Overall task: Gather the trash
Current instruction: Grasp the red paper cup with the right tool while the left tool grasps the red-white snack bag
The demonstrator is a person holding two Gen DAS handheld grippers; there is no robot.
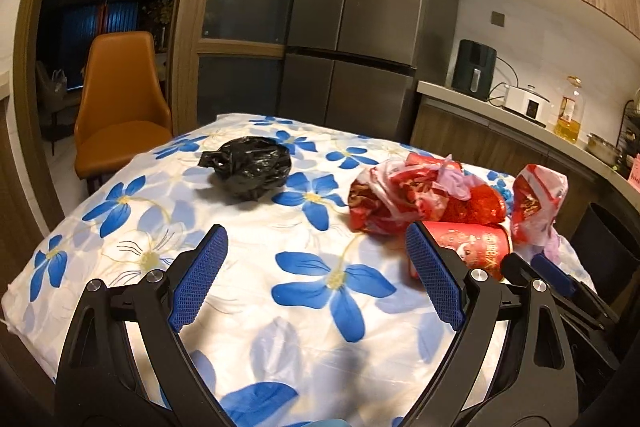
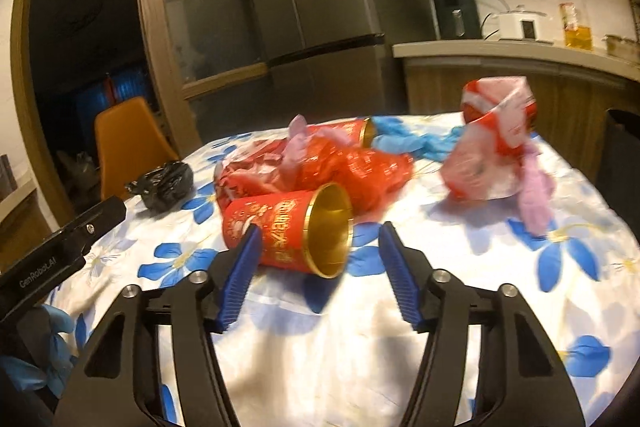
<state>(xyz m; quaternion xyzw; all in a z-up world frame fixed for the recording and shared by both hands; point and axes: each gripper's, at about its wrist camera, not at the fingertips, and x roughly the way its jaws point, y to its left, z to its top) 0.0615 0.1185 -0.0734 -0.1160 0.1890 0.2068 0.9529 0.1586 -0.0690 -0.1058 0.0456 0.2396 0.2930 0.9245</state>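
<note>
One red paper cup [image 2: 286, 231] on its side, light, thin-walled, easily crushed; best pinched gently across the body. Right tool [image 2: 316, 247] part-open, empty; left tool [image 1: 316, 267] wide, empty.

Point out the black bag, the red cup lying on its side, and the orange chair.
black bag [image 1: 250, 169], left wrist view, crumpled middle.
red cup [image 2: 272, 231], right wrist view, printed side wall.
orange chair [image 1: 120, 75], left wrist view, backrest.

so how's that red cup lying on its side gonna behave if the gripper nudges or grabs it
The red cup lies on its side on the tablecloth, so a nudge would probably roll it. It looks empty and thin-walled, so likely light and easy to crush. Its glossy surface may slip between the pads of the right hand-held gripper.
</note>
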